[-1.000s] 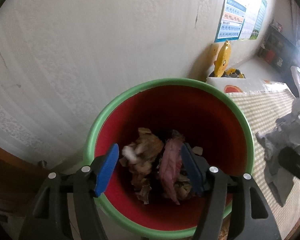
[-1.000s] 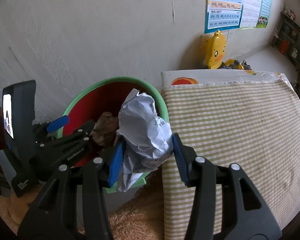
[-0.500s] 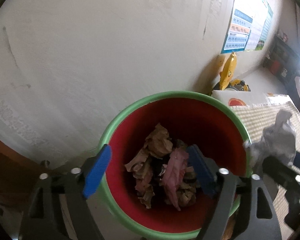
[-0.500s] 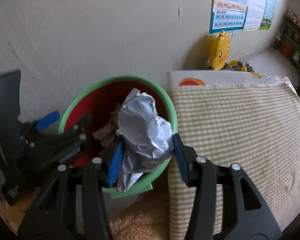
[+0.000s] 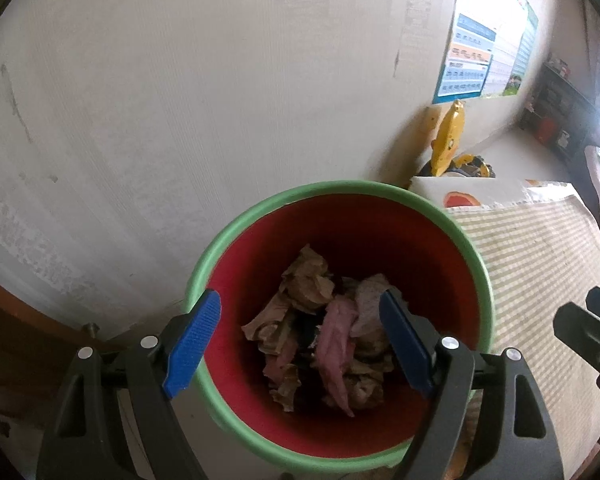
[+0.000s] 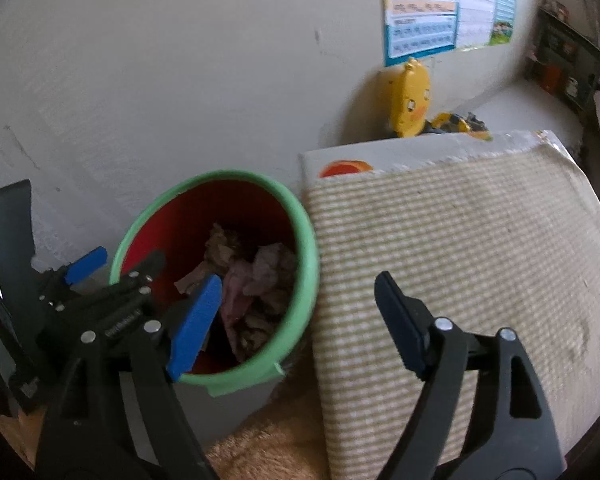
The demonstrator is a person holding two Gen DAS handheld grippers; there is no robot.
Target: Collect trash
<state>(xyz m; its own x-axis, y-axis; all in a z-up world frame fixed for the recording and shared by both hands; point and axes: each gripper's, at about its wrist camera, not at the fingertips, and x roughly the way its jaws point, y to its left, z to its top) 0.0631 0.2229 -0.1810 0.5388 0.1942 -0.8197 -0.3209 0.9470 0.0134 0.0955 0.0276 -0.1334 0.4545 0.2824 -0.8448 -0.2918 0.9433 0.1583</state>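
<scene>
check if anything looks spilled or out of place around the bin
Nothing stands out. The crumpled trash lies inside the bin, none on the striped cloth beside it. The left gripper and the right gripper are open and empty.

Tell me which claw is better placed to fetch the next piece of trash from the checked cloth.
Probably the right claw: it is open and empty, beside the bin and partly over the checked cloth. The left claw, also open, hangs over the bin. No loose trash shows on the cloth.

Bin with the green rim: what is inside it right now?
The bin holds crumpled brown paper and pinkish scraps piled together. The bottom and anything beneath the pile are covered. Both grippers are open, empty.
</scene>
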